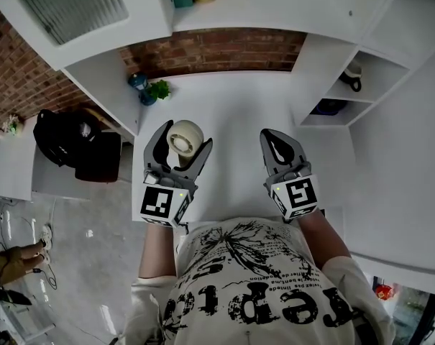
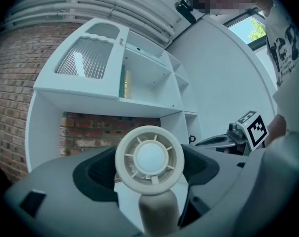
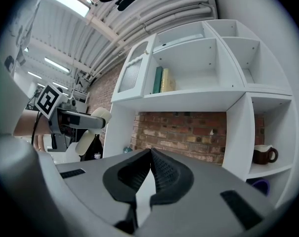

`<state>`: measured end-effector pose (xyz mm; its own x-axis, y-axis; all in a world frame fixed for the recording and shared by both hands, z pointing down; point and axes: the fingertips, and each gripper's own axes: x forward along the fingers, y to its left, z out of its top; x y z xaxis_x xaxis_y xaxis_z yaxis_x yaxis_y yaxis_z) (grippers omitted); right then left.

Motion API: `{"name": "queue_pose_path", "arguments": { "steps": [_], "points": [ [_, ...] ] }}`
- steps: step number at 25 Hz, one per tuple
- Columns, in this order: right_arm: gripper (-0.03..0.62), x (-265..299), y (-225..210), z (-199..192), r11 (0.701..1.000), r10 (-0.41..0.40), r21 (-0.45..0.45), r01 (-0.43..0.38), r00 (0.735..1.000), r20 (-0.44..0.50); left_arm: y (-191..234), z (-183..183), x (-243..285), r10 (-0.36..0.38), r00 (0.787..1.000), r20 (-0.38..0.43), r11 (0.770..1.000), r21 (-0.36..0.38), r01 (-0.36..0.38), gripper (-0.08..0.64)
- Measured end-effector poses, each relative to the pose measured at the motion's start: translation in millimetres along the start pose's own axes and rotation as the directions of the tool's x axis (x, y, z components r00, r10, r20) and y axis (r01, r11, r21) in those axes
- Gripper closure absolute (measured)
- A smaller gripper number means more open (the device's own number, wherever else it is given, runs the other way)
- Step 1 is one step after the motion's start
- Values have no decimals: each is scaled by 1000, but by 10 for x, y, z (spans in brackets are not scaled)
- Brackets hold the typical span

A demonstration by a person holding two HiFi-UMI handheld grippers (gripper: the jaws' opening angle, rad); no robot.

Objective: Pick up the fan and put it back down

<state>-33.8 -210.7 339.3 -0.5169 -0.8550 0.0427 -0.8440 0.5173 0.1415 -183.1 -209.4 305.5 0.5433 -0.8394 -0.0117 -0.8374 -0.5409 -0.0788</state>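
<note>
Left gripper (image 1: 185, 136) is clamped on the cream fan (image 2: 149, 159), its jaws pinching the handle just below the round head, over the left of the white desk (image 1: 235, 113). Right gripper (image 1: 277, 139) has its jaws pressed together on nothing.

The fan (image 2: 149, 159), cream with a round grilled head on a stubby handle, stands upright, gripped by the left gripper (image 1: 182, 141).

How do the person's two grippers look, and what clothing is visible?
The left gripper and right gripper are grey, with curved jaws and black ribbed pads. Each carries a white cube with black square markers. The person wears a white T-shirt with black print.
</note>
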Motion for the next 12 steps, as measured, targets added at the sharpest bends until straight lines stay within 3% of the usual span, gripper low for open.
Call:
{"name": "queue_pose_path", "arguments": {
  "steps": [6, 12],
  "points": [
    [577, 57, -74, -98, 999, -15, 33, 16, 1000, -15, 23, -212, 144, -11, 997, -72, 1000, 5, 11, 181],
    [578, 145, -225, -332, 997, -25, 66, 28, 998, -53, -20, -788, 510, -54, 979, -197, 998, -30, 49, 181]
  ]
}}
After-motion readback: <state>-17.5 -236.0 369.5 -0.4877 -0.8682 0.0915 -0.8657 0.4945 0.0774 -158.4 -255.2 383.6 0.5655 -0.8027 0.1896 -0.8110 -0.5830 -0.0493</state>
